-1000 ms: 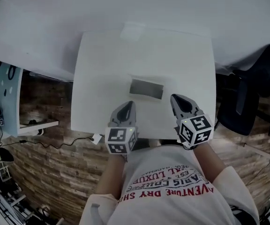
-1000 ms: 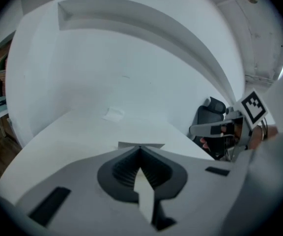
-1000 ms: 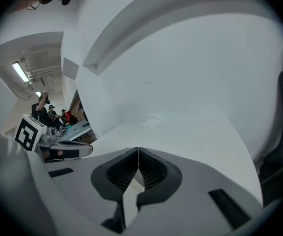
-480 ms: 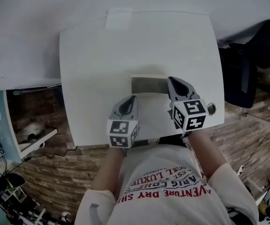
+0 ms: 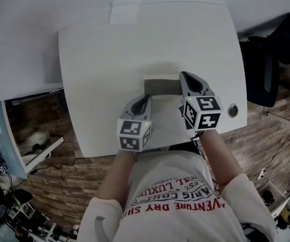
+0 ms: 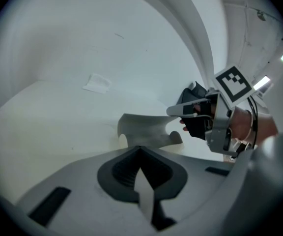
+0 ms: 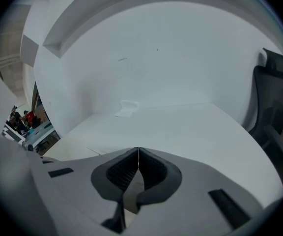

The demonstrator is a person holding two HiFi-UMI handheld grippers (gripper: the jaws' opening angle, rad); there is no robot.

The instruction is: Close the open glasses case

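Observation:
An open grey glasses case (image 5: pixel 161 86) lies on the white table (image 5: pixel 110 59), its pale inner rim toward the far side. In the left gripper view the case (image 6: pixel 144 130) shows its raised grey lid just beyond my jaws. My left gripper (image 5: pixel 146 98) is shut and empty, its tip at the case's near left corner. My right gripper (image 5: pixel 185 75) is shut too, its tip over the case's right end; whether it touches is unclear. The left gripper view also catches the right gripper (image 6: pixel 188 110) beside the lid. The right gripper (image 7: pixel 138 150) looks past the case over bare table.
A white slip of paper (image 5: pixel 125 11) lies at the table's far edge, also visible as the paper (image 7: pixel 127 107). A round metal fitting (image 5: pixel 232 110) sits near the right edge. A black chair (image 5: pixel 273 54) stands to the right. Wooden floor lies below the near edge.
The right gripper has gone forward to the case's right end. The left gripper has closed in on its near left corner. The head camera has shifted, so the table sits nearer.

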